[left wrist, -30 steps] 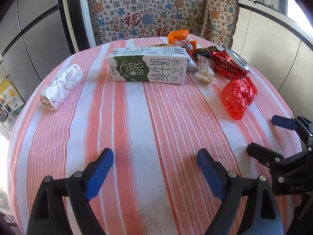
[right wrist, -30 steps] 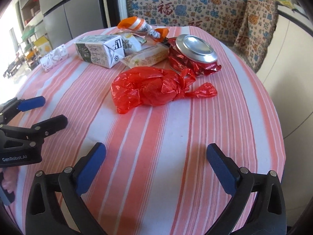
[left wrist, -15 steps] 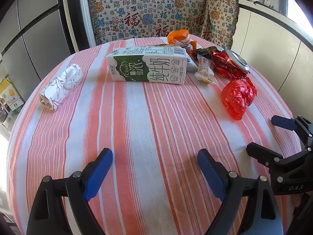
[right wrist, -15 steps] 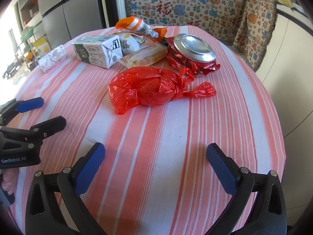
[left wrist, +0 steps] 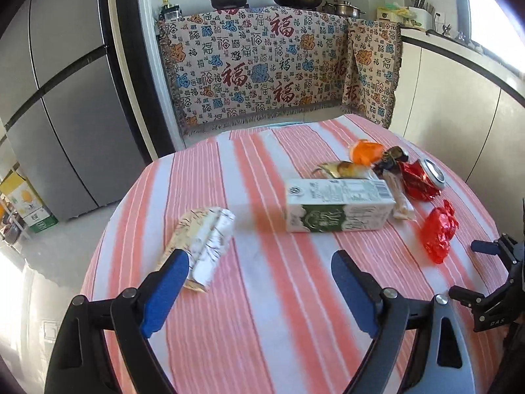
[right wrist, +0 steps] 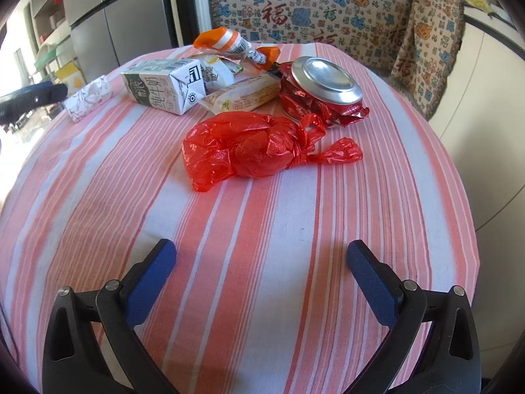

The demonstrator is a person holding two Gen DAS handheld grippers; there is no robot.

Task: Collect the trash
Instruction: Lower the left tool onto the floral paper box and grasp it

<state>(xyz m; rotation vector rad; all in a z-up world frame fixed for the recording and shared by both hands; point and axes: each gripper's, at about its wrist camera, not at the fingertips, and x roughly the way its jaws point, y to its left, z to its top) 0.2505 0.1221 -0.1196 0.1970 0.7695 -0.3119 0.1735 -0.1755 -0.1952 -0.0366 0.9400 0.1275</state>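
Observation:
Trash lies on the striped tablecloth (left wrist: 256, 295). A white and green milk carton (left wrist: 338, 205) lies on its side, and left of it a white flowered paper packet (left wrist: 205, 246). A knotted red plastic bag (right wrist: 259, 147) sits mid-table, behind it a crushed red can (right wrist: 323, 87) and wrappers (right wrist: 242, 93), one orange (right wrist: 229, 41). My left gripper (left wrist: 259, 274) hangs open above the cloth, its left fingertip over the packet's near end. My right gripper (right wrist: 261, 262) stands open, nothing between its fingers, short of the red bag.
The round table's edge (right wrist: 466, 197) curves close on the right, next to white cabinets (left wrist: 459, 105). A patterned cloth (left wrist: 262, 65) hangs over the counter behind, with pots on top. A grey fridge (left wrist: 65, 98) stands at left, boxes (left wrist: 26, 203) on the floor beside it.
My left gripper has risen and swung left, so the packet now lies by its left finger and the carton sits right of centre. The right gripper has stayed put.

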